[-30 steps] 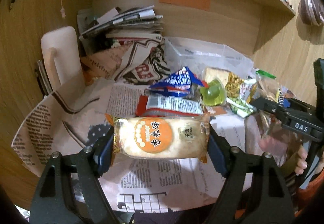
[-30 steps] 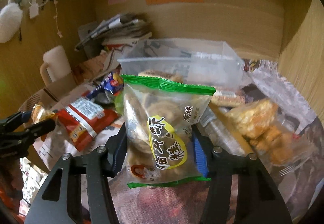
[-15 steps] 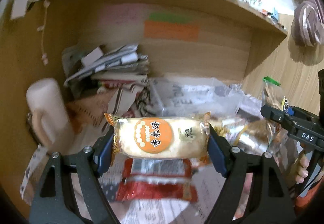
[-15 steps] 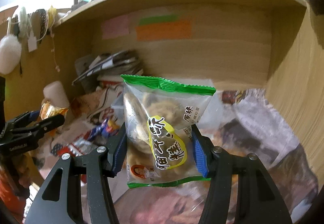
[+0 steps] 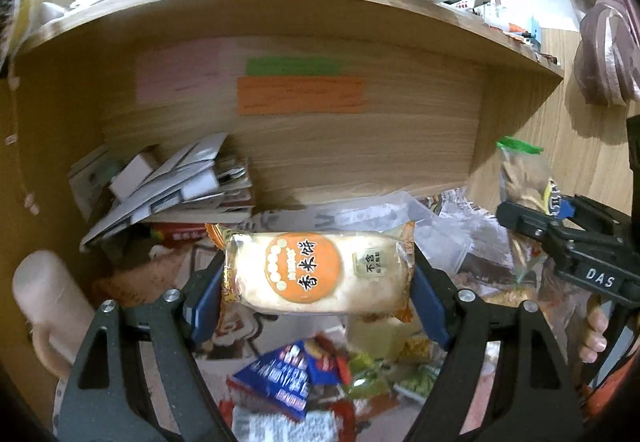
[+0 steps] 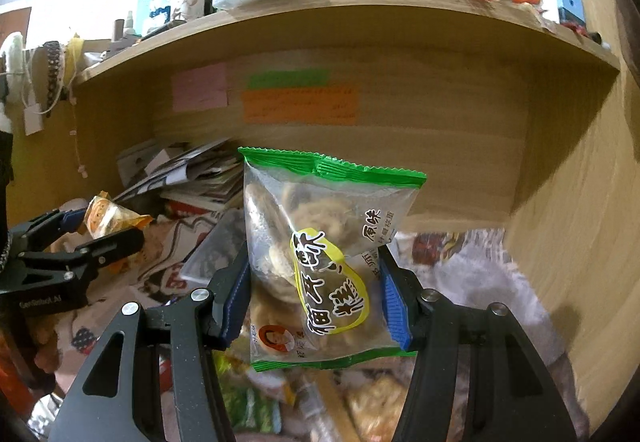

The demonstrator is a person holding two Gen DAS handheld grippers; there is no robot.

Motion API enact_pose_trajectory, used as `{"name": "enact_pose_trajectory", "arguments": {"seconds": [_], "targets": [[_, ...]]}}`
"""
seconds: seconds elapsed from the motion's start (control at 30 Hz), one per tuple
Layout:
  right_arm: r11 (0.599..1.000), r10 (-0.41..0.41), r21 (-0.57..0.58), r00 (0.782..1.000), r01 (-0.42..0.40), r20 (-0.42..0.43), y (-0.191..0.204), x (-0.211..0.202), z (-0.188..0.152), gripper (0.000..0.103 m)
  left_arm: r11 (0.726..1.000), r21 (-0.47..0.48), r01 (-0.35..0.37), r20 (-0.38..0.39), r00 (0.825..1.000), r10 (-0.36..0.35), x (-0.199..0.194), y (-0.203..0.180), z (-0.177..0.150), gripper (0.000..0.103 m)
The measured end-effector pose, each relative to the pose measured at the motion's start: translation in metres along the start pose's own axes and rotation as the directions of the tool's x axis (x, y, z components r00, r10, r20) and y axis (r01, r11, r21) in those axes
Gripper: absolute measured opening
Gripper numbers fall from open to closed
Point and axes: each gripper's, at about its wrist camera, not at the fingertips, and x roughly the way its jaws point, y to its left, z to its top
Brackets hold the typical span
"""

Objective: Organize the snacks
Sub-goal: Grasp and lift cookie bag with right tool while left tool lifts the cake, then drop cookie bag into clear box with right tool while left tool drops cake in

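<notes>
A clear green-edged bag of round cookies is clamped upright in the right hand-held gripper, raised above the littered counter. A pale orange-labelled rice cracker packet is gripped crosswise by the left hand-held gripper.

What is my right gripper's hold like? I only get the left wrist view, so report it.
Observer: The right gripper is shut on the cookie bag, with its fingers pinching the lower half from both sides.
Operator: Describe the bag's front.
Observer: It is clear film with green seals at top and bottom and a yellow label with black characters. The bag stands upright.
Operator: Check my left gripper from that side.
Observer: The left gripper is shut on the cracker pack, and the pack's orange end pokes out past the fingers.
</notes>
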Motion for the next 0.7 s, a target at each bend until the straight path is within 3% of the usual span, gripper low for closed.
{"name": "enact_pose_trajectory", "arguments": {"seconds": [0.37, 0.7], "targets": [[0.999, -0.008, -0.034, 0.999, 0.006, -0.046, -0.003, 0.044, 0.012, 0.053, 0.998, -0.059, 0.004, -0.105, 0.994, -0.010, 0.068, 0.004, 0.025, 0.081], [0.999, 0.000, -0.036, 0.989, -0.006, -0.150, -0.012, 0.094, 0.019, 0.053, 0.997, -0.068, -0.024, -0.253, 0.967, 0.006, 0.131, 0.011, 0.031, 0.081]]}}
